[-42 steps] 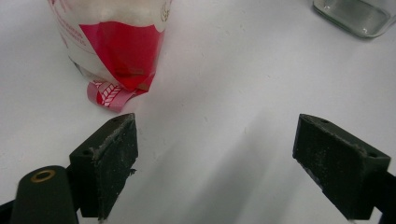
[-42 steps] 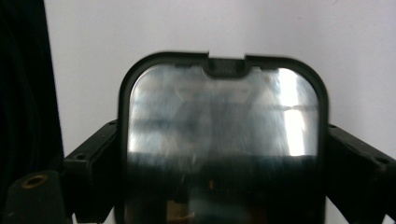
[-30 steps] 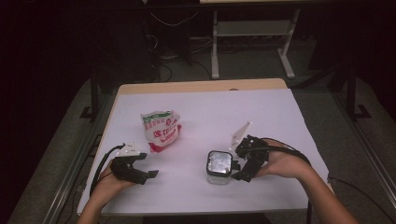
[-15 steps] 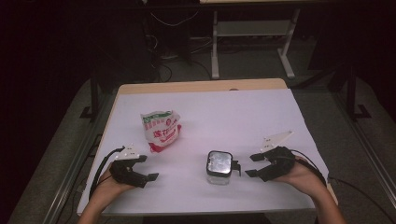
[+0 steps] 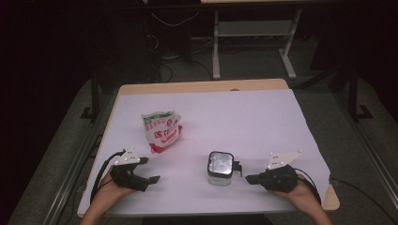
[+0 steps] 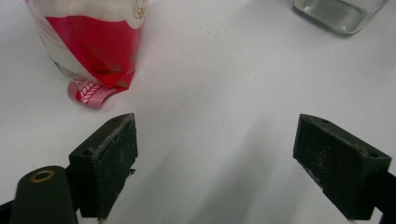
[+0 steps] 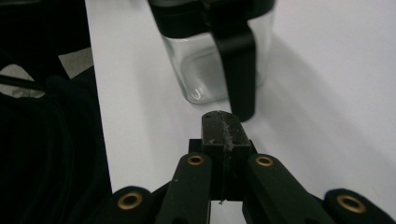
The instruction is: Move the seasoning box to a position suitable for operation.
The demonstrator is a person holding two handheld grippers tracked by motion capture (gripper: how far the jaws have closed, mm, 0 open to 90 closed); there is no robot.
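A square glass jar (image 5: pixel 220 168) with a dark lid and a black side clasp stands upright on the white table (image 5: pixel 244 117), front centre. My right gripper (image 5: pixel 249 178) lies just right of it, shut on nothing and pointing at the clasp. In the right gripper view the closed jaws (image 7: pixel 222 122) end a short way before the jar (image 7: pixel 205 70). A red, white and green snack bag (image 5: pixel 162 131) stands left of centre. My left gripper (image 5: pixel 149 169) rests open in front of the bag, with bare table between its jaws (image 6: pixel 215 128). The bag (image 6: pixel 88 42) is ahead to its left.
The jar's glass base (image 6: pixel 337 11) shows at the top right of the left gripper view. Both hands rest near the table's front edge. A dark floor with cables and a metal frame (image 5: pixel 253 42) lies beyond the far edge.
My right gripper has drawn back from the jar to the right and now lies shut beside it. The left gripper and the bag have stayed put.
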